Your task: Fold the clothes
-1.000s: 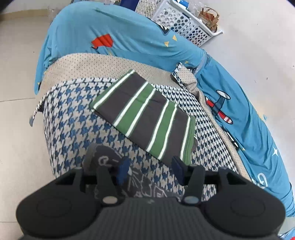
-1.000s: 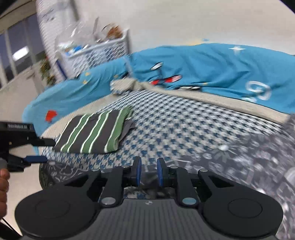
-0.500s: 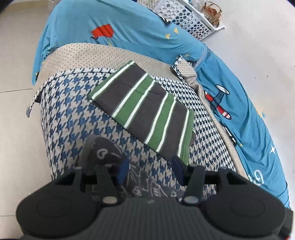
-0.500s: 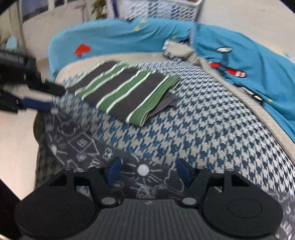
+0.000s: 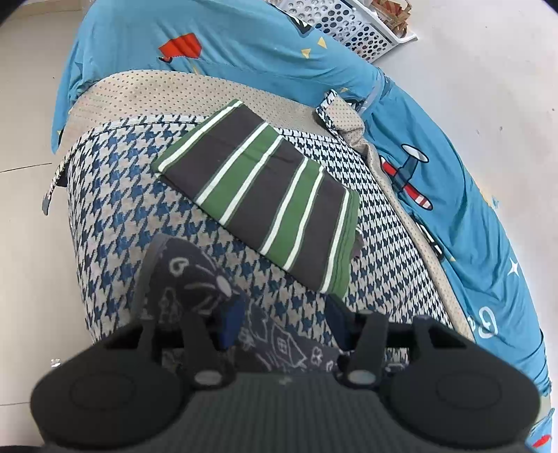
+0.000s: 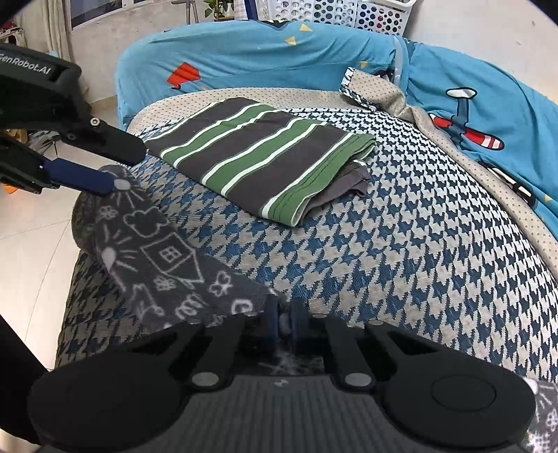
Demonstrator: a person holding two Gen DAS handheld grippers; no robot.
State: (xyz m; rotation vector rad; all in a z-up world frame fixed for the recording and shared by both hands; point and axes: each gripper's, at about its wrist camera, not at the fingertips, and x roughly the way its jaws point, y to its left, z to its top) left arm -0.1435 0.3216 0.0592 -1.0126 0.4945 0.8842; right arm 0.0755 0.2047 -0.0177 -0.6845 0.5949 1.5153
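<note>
Right wrist view catches something the other misses, the first observer says: the left gripper [image 6: 122,168] from the side, its jaws held apart, with the tip of the lower blue-padded finger [image 6: 83,177] touching the far end of the grey doodle-print cloth [image 6: 157,258].

And the right gripper [image 6: 284,322]?

Its jaws have just been closing, the first replies. They now stand pressed together on the near edge of that same cloth, which lies along the front of the houndstooth cover [image 6: 418,244].

The second observer turns to the left wrist view. It shows the left gripper [image 5: 284,322] from behind, pads spread. The grey doodle-print cloth [image 5: 188,278] humps up by the left pad and runs under the gap. The right gripper is out of that frame.

Where is the folded striped garment [image 5: 265,205]?

Flat on the houndstooth cover [image 5: 115,195], beyond the cloth and apart from it. Only the right wrist view shows the plain grey layer poking from under the folded striped garment [image 6: 258,156] at its right end.

Any containers?

A white perforated basket [image 5: 348,31] sits behind the blue printed sheet [image 5: 244,41]. Brownish items show at its rim, too small to identify. In the right wrist view, only colours show through the holes of the white perforated basket [image 6: 331,10].
</note>
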